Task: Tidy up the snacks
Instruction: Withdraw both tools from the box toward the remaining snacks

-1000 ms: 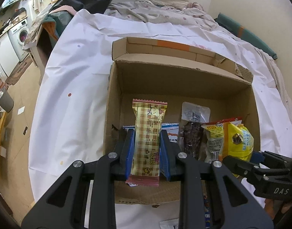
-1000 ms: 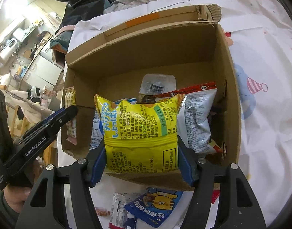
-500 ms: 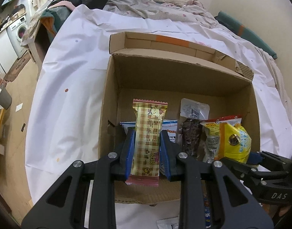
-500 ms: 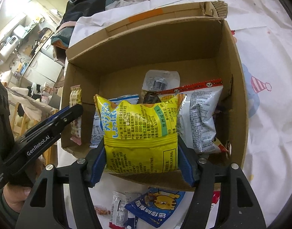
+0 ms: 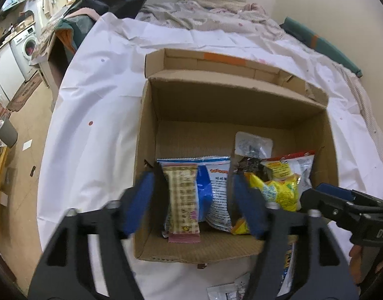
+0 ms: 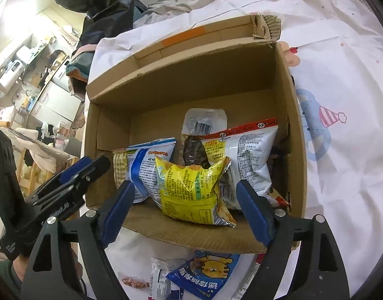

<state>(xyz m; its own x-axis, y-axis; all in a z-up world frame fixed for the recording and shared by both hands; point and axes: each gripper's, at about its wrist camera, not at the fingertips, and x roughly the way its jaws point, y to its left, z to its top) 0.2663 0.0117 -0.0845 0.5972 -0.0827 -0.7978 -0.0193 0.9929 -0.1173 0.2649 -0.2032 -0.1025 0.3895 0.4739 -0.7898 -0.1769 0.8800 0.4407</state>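
Both snacks have just been let go into the cardboard box (image 5: 326, 135), which sits on a white sheet over the bed. The left tongs (image 5: 194, 200) have just been opening and now stand apart, with the checked wafer bar (image 5: 182, 205) between the pads but not pressed by them; it leans upright near the box's front left corner, against a blue-and-white bag (image 5: 216, 190). The right tongs (image 6: 186, 210) have likewise just been opening and stand apart around the yellow bag (image 6: 189, 190), which has slumped onto the box floor close to the front wall, resting against a white bag with a red top edge (image 6: 244, 155).

To finish this step well, I would draw both tongs straight back and up along their own line, so that no pad catches the wafer bar or drags the yellow bag over the low front wall. The bar looks the likelier to topple.

The box is open-topped, its far flaps folded outward with a strip of orange tape. Its front half holds a row of packets; the back half is bare cardboard. More packets, among them a blue packet with a cartoon tiger (image 6: 209, 272), lie on the sheet in front of the box, seemingly next to go in.
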